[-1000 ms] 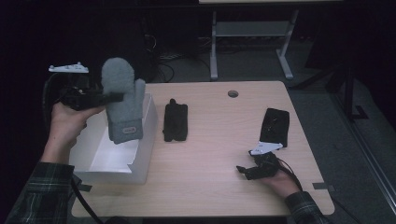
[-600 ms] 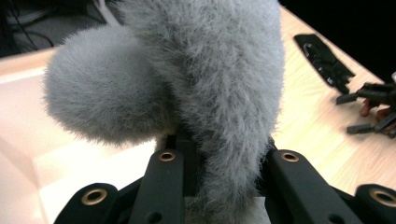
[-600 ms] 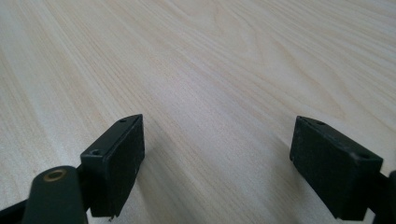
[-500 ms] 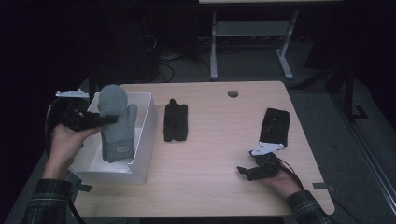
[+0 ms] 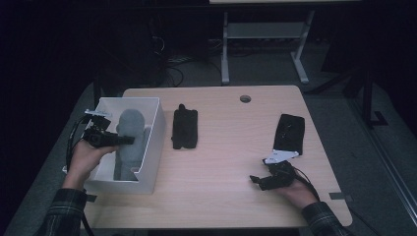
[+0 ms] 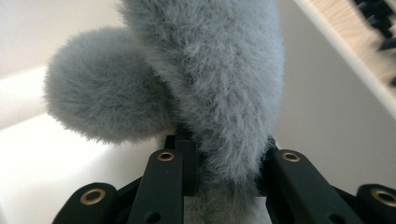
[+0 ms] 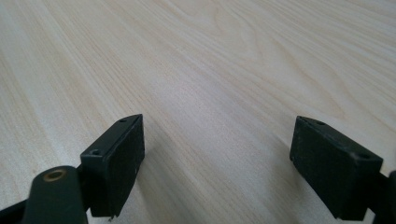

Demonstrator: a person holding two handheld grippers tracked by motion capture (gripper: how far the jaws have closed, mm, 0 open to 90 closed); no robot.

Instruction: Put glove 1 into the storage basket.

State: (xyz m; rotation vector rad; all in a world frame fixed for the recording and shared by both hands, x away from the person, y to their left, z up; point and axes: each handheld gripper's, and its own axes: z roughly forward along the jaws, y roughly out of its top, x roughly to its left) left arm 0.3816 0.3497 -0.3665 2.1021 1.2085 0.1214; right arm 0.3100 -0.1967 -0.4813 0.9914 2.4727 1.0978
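A fluffy grey mitten (image 5: 129, 142) lies down inside the white box (image 5: 155, 129) at the table's left. My left gripper (image 5: 123, 140) is shut on the grey mitten (image 6: 219, 88), which is pinched between the two black jaws. My right gripper (image 5: 256, 181) rests low over the bare wood at the front right, and its fingers (image 7: 116, 158) stand wide open with nothing between them. A black glove (image 5: 185, 128) lies flat just right of the box. Another black glove (image 5: 289, 132) lies near the table's right edge, behind the right gripper.
The wooden table (image 5: 226, 147) has a round cable hole (image 5: 245, 99) at the back. Behind the table a white metal stand (image 5: 265, 44) sits on the dark floor among cables.
My left gripper has lowered the grey mitten from above the box down into it. The right gripper has stayed where it was.
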